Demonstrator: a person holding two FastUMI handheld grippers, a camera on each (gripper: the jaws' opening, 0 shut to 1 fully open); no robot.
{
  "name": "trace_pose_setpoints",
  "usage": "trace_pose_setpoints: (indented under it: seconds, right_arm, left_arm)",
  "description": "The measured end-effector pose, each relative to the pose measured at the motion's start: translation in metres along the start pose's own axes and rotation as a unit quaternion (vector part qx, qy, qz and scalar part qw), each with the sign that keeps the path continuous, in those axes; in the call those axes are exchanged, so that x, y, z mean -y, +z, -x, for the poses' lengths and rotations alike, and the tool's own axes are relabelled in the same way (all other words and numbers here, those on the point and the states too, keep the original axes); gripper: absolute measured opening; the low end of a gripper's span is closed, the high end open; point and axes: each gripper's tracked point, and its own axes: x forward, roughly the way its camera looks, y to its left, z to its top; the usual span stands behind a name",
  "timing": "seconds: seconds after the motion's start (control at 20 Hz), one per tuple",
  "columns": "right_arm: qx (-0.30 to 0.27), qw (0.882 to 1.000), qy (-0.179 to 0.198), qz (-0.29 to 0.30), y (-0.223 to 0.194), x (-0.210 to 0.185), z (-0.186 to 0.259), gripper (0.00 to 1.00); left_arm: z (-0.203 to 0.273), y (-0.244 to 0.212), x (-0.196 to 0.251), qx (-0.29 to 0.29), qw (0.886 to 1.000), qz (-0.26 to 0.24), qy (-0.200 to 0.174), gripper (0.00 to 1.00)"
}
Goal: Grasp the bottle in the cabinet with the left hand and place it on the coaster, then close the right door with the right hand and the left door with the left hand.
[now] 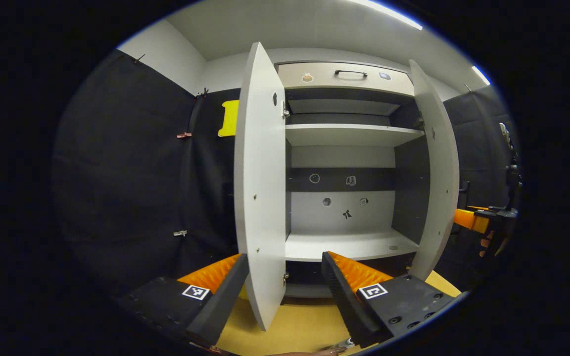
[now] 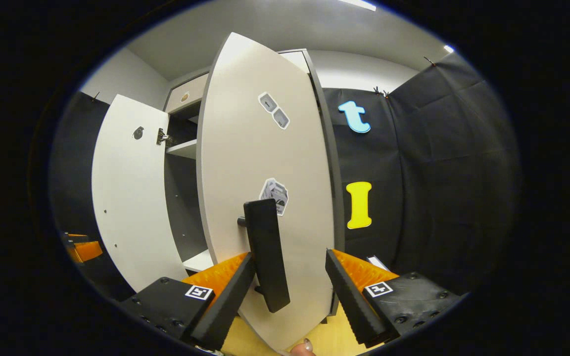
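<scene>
I see bare cabinet shelves (image 1: 349, 244) (bottle step looks finished); both doors remain open, my right gripper (image 2: 290, 269) gaping around the right door's handle (image 2: 265, 252), left gripper (image 1: 285, 272) gaping astride the left door (image 1: 260, 198)

Your cabinet (image 1: 349, 148) is pale grey on its shelves and back panel, with dark charcoal side walls and a dark band running across the back. Its left door (image 1: 260, 188) and right door (image 1: 436, 168) are plain light grey. The drawer front (image 1: 344, 76) along the top is beige and carries a black handle (image 1: 350, 73). Small grey and black stickers (image 1: 347, 213) dot the back panel. In the right gripper view, the right door carries a black handle (image 2: 266, 254) and grey-and-white stickers (image 2: 275, 195). The table (image 1: 295, 326) under the cabinet is a yellowish wood tone. The wall cloth (image 1: 126, 163) is black, and the ceiling (image 1: 305, 24) is white.
</scene>
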Motion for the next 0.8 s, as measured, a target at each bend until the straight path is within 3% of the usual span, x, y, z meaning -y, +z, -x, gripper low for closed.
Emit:
trace_pose_setpoints:
  seconds: [0.15, 0.5, 0.65, 0.8]
  right_arm:
    - [-0.004, 0.999, 0.04, -0.013, -0.009, -0.04, -0.021, 0.97]
    - [0.016, 0.999, 0.022, 0.041, -0.014, -0.073, -0.079, 0.97]
    - [0.024, 0.999, 0.006, 0.046, -0.016, -0.079, -0.099, 0.97]
    - [0.027, 0.999, -0.009, 0.045, -0.019, -0.081, -0.116, 0.97]
  left_arm:
    - [0.003, -0.004, -0.034, -0.006, 0.999, 0.012, 0.035, 0.94]
    - [0.003, -0.006, -0.107, -0.002, 0.993, 0.039, 0.115, 0.94]
    - [-0.006, -0.003, -0.126, 0.006, 0.992, 0.041, 0.121, 0.94]
    - [-0.027, -0.003, -0.129, 0.007, 0.994, 0.051, 0.101, 0.94]
